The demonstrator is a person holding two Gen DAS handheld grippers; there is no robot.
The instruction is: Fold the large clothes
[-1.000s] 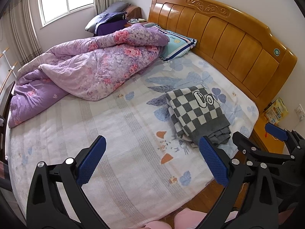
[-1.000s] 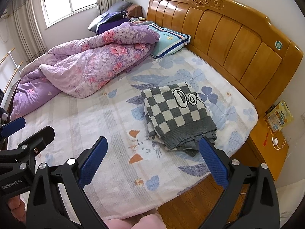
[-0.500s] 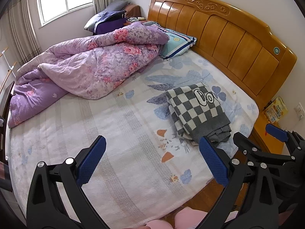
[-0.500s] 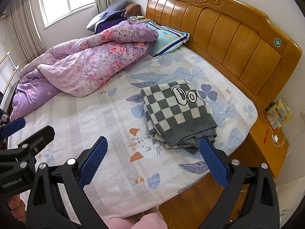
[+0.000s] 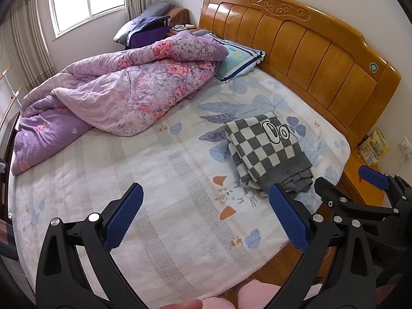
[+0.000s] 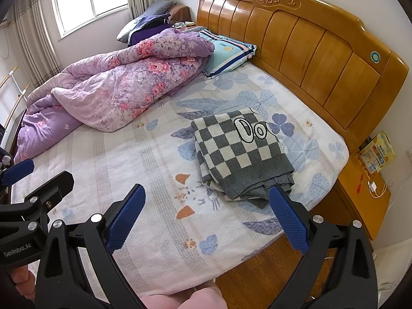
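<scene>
A: Left wrist view first. Where is the garment?

B: The grey-and-cream checked knit garment (image 5: 267,152) lies at about two o'clock on the pale floral bed sheet (image 5: 144,170), folded into a compact stack near the bed's foot-side edge. The left gripper (image 5: 204,221) hangs above the sheet with its blue-padded jaws spread wide, holding nothing. The right gripper (image 5: 345,182) shows at four o'clock, also clear of the cloth.

A: So how far along is it?

B: I would judge the folding done: the layers sit stacked, edges roughly squared, and no claw touches them. Some grey hem sticks out at the near end, so a tidy-up may remain.

A: Anything else on the bed?

B: A crumpled purple floral quilt (image 5: 123,87) at ten o'clock, well apart from the garment, and a teal striped pillow (image 5: 239,59) at twelve, against the orange wooden headboard (image 5: 309,51).

A: And the right wrist view?

B: Same picture. The garment (image 6: 239,154) sits just past centre, toward one o'clock. The right gripper (image 6: 206,221) is wide open and empty; the left gripper (image 6: 38,180) shows at nine o'clock.

A: Any containers?

B: None that I can see. A wooden bedside table (image 6: 360,200) at four o'clock carries a yellow packet (image 6: 377,152) and a white charger (image 6: 372,186).
</scene>
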